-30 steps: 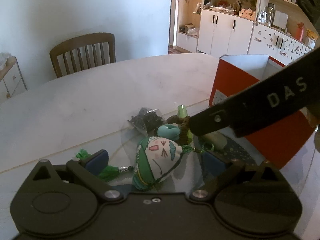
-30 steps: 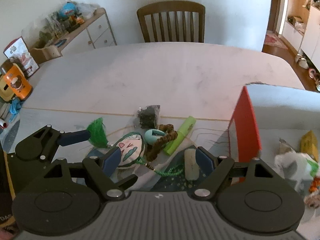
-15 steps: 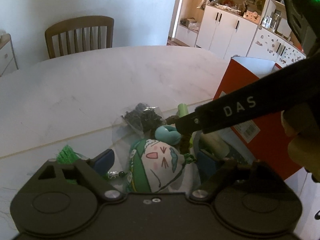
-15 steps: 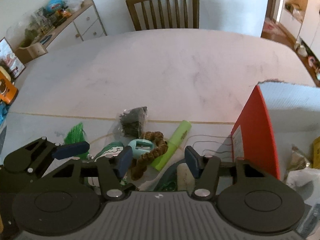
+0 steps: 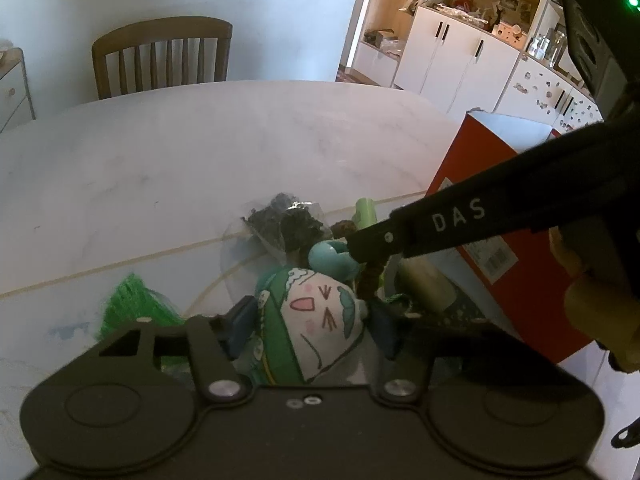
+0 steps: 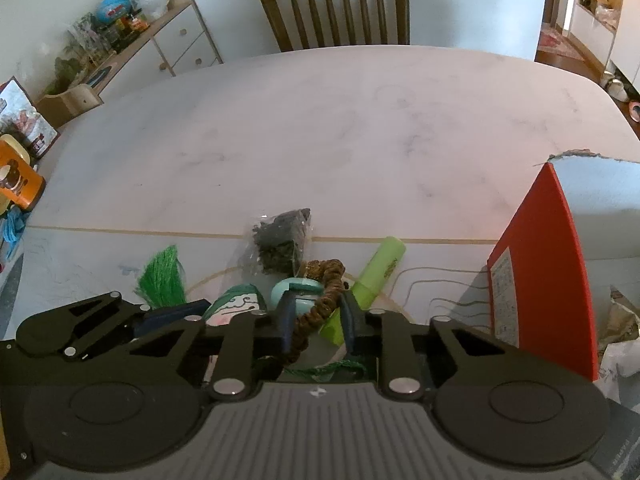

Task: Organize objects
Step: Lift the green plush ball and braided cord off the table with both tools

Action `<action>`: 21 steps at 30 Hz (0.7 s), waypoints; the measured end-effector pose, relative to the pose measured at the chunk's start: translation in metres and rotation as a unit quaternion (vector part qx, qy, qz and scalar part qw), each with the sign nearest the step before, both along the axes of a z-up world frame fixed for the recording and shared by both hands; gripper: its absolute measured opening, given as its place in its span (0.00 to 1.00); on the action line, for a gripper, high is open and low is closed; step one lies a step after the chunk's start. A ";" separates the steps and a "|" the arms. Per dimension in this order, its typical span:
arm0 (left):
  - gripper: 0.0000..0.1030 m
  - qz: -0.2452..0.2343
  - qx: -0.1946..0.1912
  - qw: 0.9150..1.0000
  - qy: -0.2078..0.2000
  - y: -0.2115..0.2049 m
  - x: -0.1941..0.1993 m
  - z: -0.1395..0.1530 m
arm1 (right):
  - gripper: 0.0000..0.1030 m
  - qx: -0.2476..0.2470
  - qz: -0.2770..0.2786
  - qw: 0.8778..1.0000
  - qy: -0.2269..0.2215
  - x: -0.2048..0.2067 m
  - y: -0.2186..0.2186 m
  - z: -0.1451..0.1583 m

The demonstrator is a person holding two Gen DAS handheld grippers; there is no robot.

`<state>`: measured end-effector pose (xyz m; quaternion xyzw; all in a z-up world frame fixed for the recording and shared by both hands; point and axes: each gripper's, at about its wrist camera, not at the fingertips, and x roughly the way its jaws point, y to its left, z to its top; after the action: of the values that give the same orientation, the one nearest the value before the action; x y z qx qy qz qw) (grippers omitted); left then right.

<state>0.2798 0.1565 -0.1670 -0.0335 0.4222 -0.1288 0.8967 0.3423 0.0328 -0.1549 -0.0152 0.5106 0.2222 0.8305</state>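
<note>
A green and white plush sachet with a drawn face (image 5: 316, 320) sits between the blue pads of my left gripper (image 5: 312, 322), which is shut on it. My right gripper (image 6: 316, 320) is shut on a brown beaded bracelet (image 6: 320, 300); its black finger (image 5: 460, 224) crosses the left wrist view. Around them on the white table lie a teal ring (image 6: 298, 290), a lime highlighter (image 6: 372, 276), a clear bag of dark bits (image 6: 282, 240) and a green tassel (image 6: 162, 278).
A red open box (image 6: 540, 280) stands at the right, with wrappers inside (image 6: 620, 320). A wooden chair (image 6: 336, 4) stands beyond the table (image 6: 320, 120). A sideboard with clutter (image 6: 132, 28) is at the left. A hand (image 5: 592, 308) holds the right gripper.
Both grippers have closed in over the last second: the left one on the plush sachet, the right one on the brown bracelet, after it moved forward over the pile.
</note>
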 end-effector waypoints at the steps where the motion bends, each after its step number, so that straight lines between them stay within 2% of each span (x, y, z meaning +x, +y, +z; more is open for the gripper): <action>1: 0.54 0.002 0.000 1.000 0.001 -0.001 -0.001 0.001 | 0.13 -0.001 0.001 1.000 -0.002 -0.001 0.000 0.001; 7: 0.53 0.015 -0.007 1.000 0.004 0.004 -0.012 0.007 | 0.07 0.004 0.004 1.000 -0.020 -0.012 -0.001 0.008; 21: 0.53 0.040 -0.029 0.999 -0.001 0.012 -0.049 0.034 | 0.07 0.045 0.029 0.998 -0.044 -0.057 -0.017 0.054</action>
<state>0.2309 0.1687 -0.1327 -0.0764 0.4160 -0.1049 0.9001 0.2852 0.0156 -0.1013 -0.0026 0.4623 0.2675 0.8454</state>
